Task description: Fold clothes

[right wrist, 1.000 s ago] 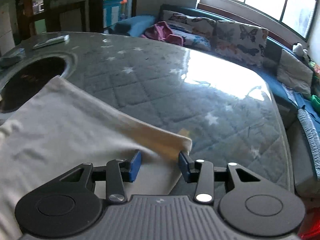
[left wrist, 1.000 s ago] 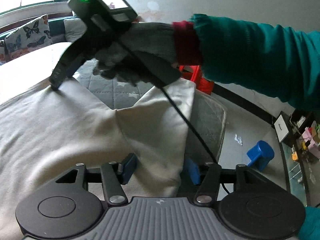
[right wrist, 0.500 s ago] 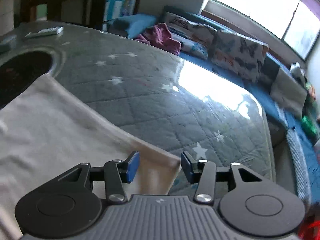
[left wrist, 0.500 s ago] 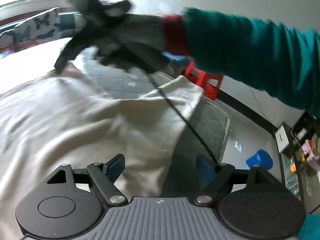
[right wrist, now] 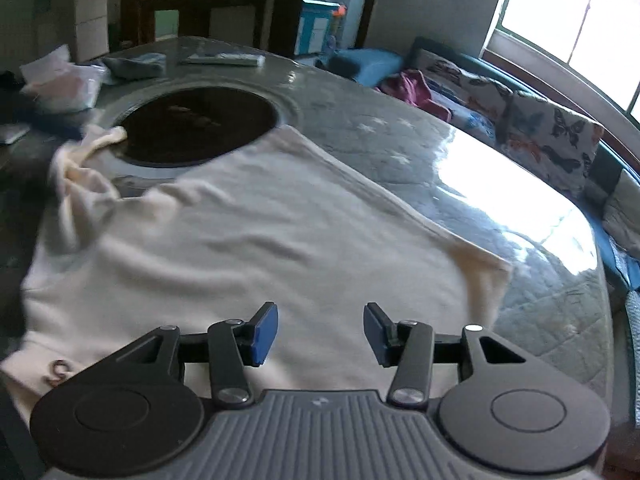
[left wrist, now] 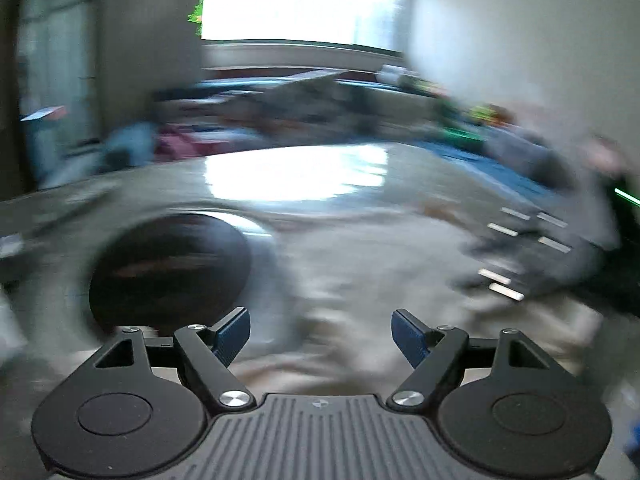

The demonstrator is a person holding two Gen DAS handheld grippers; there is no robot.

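Whereas a second ago each gripper had a corner of the cream garment (right wrist: 256, 240) between its fingers, both now hover clear of it, jaws apart and holding nothing. The left gripper (left wrist: 320, 330) has swung round; its view is smeared with motion. The right gripper (right wrist: 320, 332) has pulled back. The garment lies spread on the quilted table (right wrist: 400, 140), one sleeve (right wrist: 80, 168) bunched. Judgement: released, regrasp likely.

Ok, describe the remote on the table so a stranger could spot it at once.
Start at the big grey quilted table and find the dark round hole in it. Just beyond the hole, near the far edge, lies the remote: a flat pale bar, unlike the soft cloth bundles to its left.
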